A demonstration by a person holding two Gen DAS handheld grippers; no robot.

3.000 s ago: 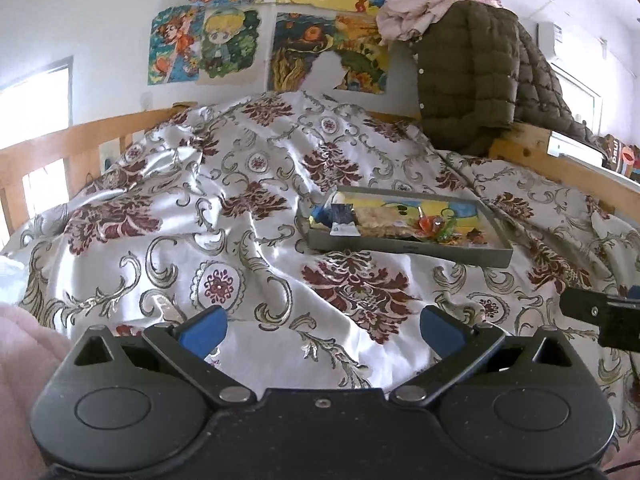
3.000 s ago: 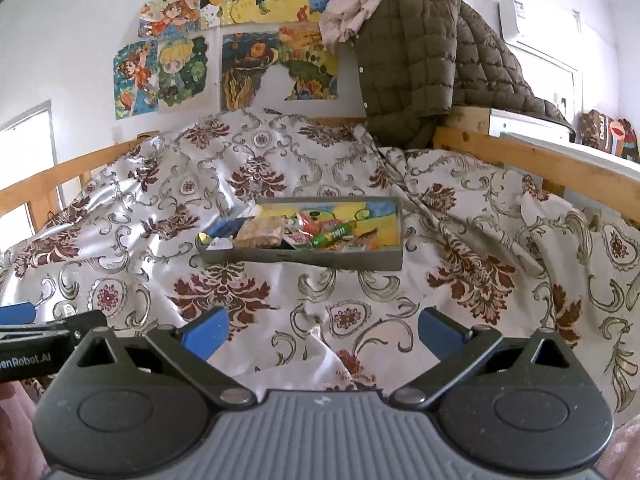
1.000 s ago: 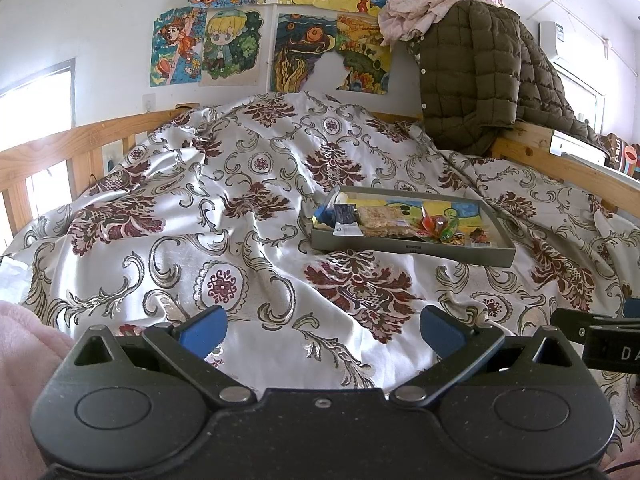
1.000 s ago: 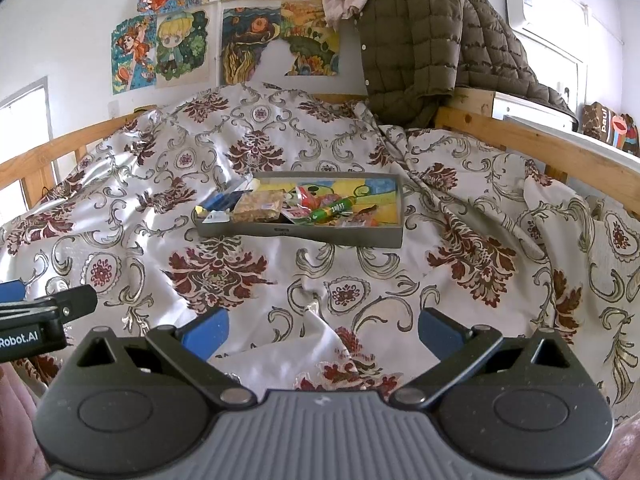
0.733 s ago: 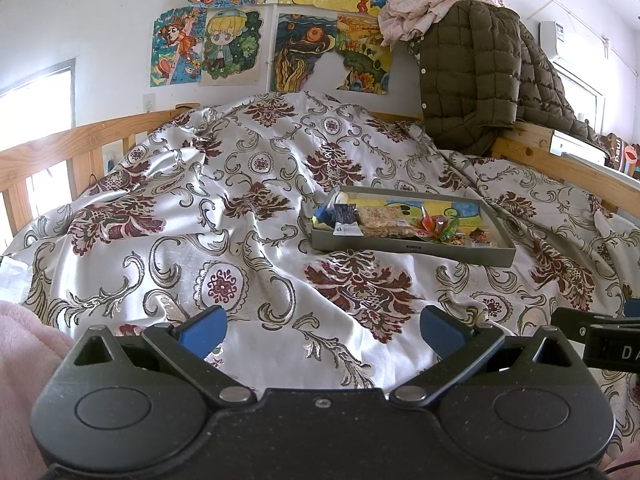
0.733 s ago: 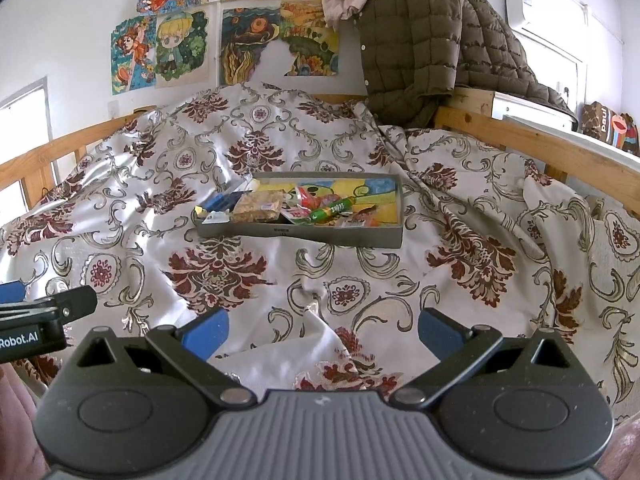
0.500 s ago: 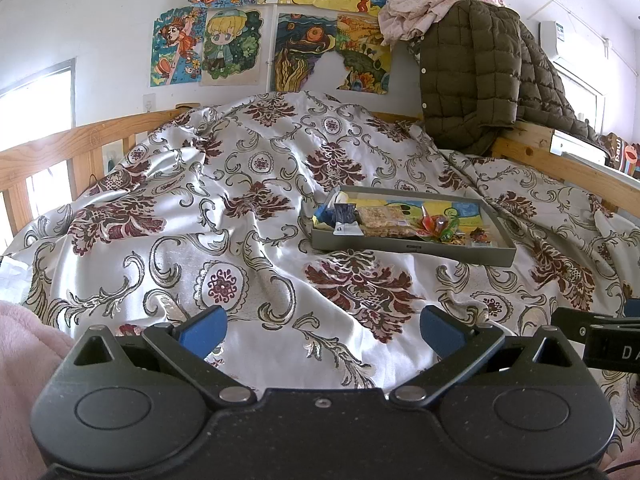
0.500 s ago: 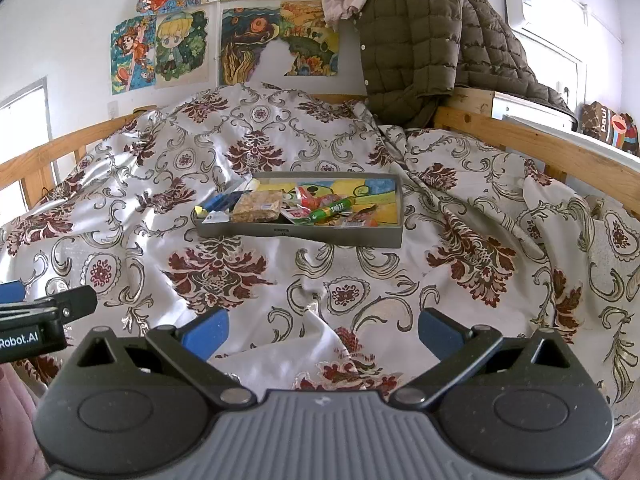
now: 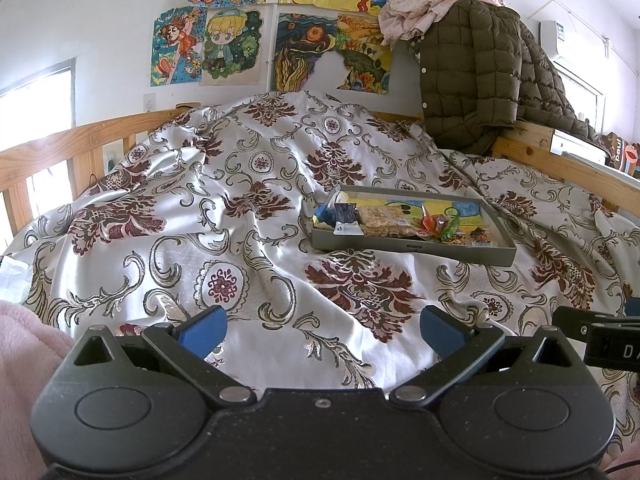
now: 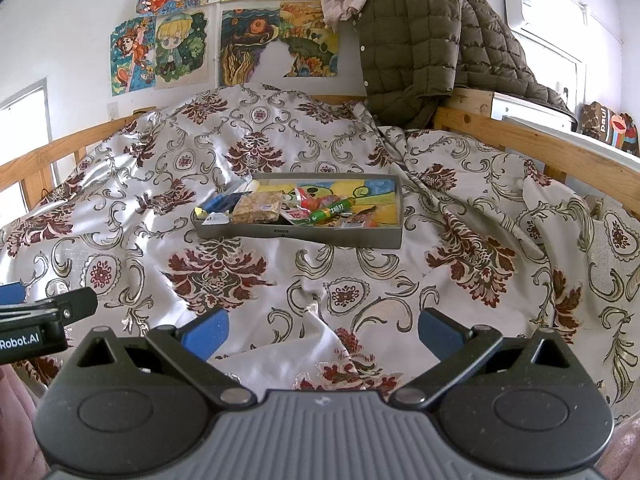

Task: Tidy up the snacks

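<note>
A shallow grey tray rests on the patterned bedspread ahead of both grippers. It holds several snacks: a blue packet, a grain bar, a red wrapper and a green tube. My left gripper is open over the cloth, well short of the tray. My right gripper is likewise open and empty, with the tray straight ahead. Each gripper's body shows at the edge of the other's view.
A silver and maroon bedspread covers the bed in loose folds. Wooden rails run along both sides. An olive quilted jacket hangs at the back right. Drawings cover the wall. Pink fabric lies at the lower left.
Over three seconds both views have shifted slightly toward the tray; in the last second nothing has visibly moved. Both grippers stay open.
</note>
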